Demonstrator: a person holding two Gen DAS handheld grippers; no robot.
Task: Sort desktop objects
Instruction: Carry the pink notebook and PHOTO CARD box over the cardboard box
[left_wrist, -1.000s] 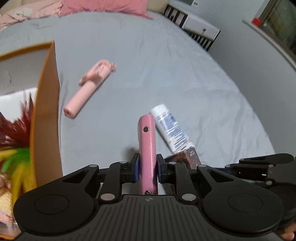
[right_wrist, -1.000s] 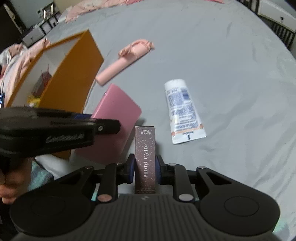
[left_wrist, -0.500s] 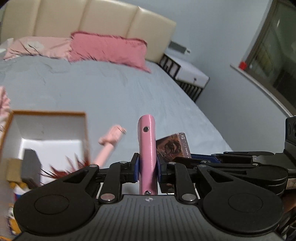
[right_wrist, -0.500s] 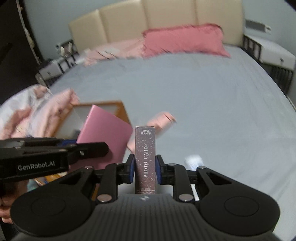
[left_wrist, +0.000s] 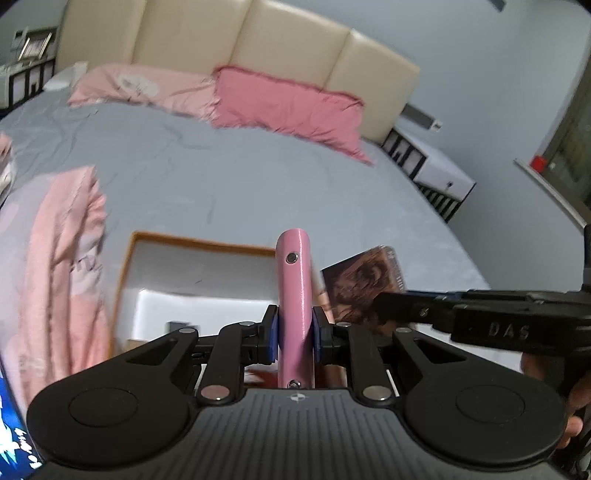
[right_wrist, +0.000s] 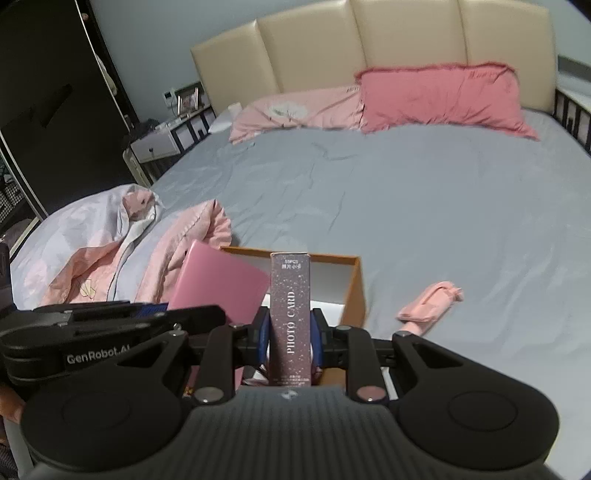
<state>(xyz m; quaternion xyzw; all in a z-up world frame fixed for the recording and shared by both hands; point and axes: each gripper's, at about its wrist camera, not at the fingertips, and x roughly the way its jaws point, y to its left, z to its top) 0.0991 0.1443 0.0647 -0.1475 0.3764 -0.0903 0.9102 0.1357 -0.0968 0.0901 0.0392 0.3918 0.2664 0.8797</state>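
My left gripper (left_wrist: 294, 332) is shut on a flat pink case (left_wrist: 294, 291), held edge-on above the near part of an open orange box (left_wrist: 199, 242) with a white inside. In the right wrist view the same pink case (right_wrist: 218, 286) shows its broad face, with the left gripper (right_wrist: 221, 314) at its lower edge. My right gripper (right_wrist: 290, 332) is shut on a dark glittery box marked PHOTO CARD (right_wrist: 290, 314), upright over the orange box (right_wrist: 354, 284). In the left wrist view that photo card box (left_wrist: 364, 284) sits just right of the pink case.
A pink selfie stick (right_wrist: 430, 304) lies on the grey bedsheet (right_wrist: 424, 206) right of the box. Rumpled pink and pale clothing (right_wrist: 129, 243) is heaped at the left. Pink pillows (right_wrist: 439, 96) and a cream headboard stand at the far end. Items lie inside the box, mostly hidden.
Both grippers rose and tilted up while carrying their loads leftward to the orange box. The white tube has dropped out of view; the headboard and pillows have come into view.
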